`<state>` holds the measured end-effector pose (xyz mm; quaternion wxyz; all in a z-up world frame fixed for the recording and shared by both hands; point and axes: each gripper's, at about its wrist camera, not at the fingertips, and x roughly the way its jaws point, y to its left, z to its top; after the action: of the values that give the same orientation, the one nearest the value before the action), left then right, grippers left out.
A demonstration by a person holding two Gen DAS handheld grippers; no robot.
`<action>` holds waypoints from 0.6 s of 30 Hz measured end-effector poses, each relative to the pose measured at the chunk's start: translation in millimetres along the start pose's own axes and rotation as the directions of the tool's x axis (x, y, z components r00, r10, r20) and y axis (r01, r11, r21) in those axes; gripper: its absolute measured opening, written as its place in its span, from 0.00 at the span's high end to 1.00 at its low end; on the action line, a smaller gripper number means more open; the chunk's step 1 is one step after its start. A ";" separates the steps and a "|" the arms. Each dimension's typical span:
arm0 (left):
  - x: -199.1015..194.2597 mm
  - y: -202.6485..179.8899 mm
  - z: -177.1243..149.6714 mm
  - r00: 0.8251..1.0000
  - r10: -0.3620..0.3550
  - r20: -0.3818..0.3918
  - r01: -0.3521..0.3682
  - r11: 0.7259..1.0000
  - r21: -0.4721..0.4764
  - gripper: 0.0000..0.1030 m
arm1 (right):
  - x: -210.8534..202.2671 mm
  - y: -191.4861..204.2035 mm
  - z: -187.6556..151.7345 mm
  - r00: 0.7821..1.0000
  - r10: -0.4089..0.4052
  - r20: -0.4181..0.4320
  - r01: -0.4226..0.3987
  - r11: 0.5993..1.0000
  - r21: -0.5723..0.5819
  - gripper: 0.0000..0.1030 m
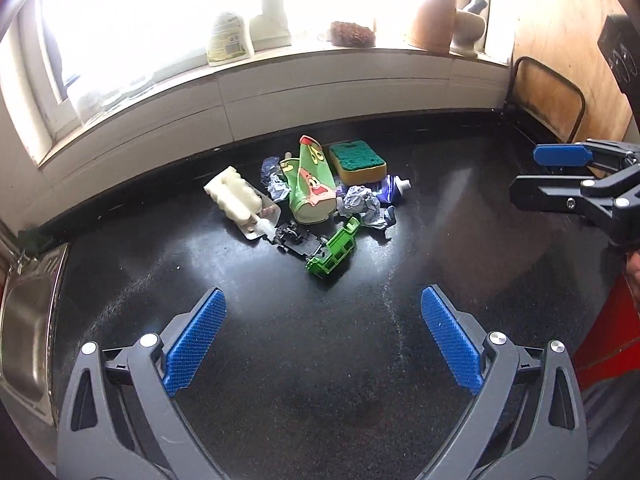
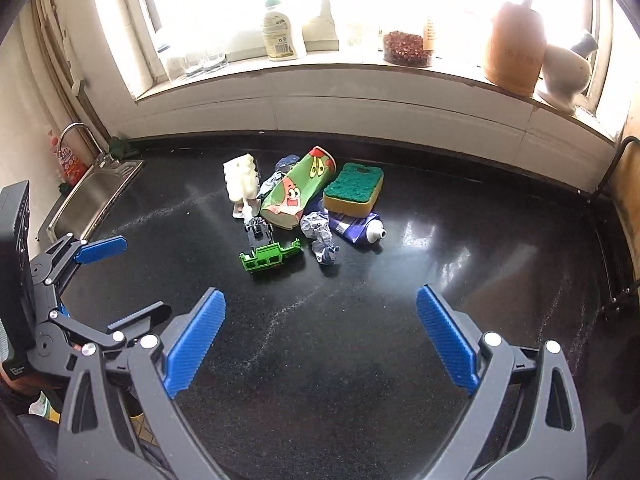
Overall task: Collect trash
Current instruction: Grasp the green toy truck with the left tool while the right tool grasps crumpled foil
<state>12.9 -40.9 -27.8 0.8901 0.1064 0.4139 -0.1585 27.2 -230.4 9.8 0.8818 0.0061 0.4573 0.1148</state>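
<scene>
Here the black countertop (image 1: 304, 360) fills the frame, a steel sink (image 1: 28, 312) at its left edge. Mid-frame, the clutter touches: green cup (image 1: 312, 188), sponge (image 1: 358, 162), toy truck (image 1: 334, 254), crumpled paper (image 1: 360, 202). The left gripper (image 1: 322, 334) and right gripper (image 2: 320, 334) gape wide, empty, well short of it.

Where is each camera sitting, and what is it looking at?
Left wrist: sits on the left gripper, looking forward over the black counter at the pile; its own open fingers and the right gripper show.
Right wrist: sits on the right gripper, facing the same pile; its open fingers and the left gripper show.
Shared: cartoon cup, sponge, green toy car, crumpled paper, window sill.
</scene>
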 end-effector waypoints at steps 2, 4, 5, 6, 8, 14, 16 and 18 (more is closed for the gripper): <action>10.1 -4.1 2.4 1.000 -0.002 -0.010 0.002 1.000 0.015 0.07 | 6.5 -3.2 2.5 1.000 0.010 -0.010 -0.010 1.000 -0.013 0.09; 19.8 -6.5 3.0 1.000 -0.007 -0.011 0.007 1.000 0.024 0.07 | 17.9 -3.1 7.5 0.999 0.020 -0.026 -0.021 0.999 -0.029 0.11; 24.6 -7.3 3.3 1.000 -0.010 -0.010 0.011 1.000 0.027 0.07 | 26.0 -4.1 9.8 0.999 0.028 -0.039 -0.029 0.999 -0.040 0.11; 31.4 -7.7 3.8 1.000 -0.011 -0.013 0.012 1.000 0.027 0.07 | 34.0 -4.4 12.9 0.998 0.038 -0.053 -0.041 0.998 -0.049 0.13; 46.5 -8.4 4.4 1.000 -0.012 -0.019 0.013 0.999 0.032 0.08 | 50.3 -4.6 18.2 0.996 0.055 -0.076 -0.060 0.996 -0.066 0.14; 84.7 -11.6 9.5 0.999 -0.026 -0.020 0.028 0.997 0.073 0.12 | 106.6 -6.2 32.7 0.986 0.079 -0.148 -0.096 0.989 -0.112 0.22; 96.0 -13.7 11.5 0.999 -0.028 -0.025 0.030 0.995 0.097 0.19 | 127.5 -6.9 36.4 0.980 0.089 -0.176 -0.112 0.986 -0.123 0.29; 109.3 -15.2 13.0 0.999 -0.032 -0.030 0.036 0.992 0.124 0.26 | 146.3 -8.0 39.2 0.976 0.093 -0.199 -0.122 0.983 -0.136 0.32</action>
<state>82.8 -80.4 -104.7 0.8730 0.1570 0.4172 -0.1977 141.6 -204.0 -86.1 0.8241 -0.0454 0.5294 0.1960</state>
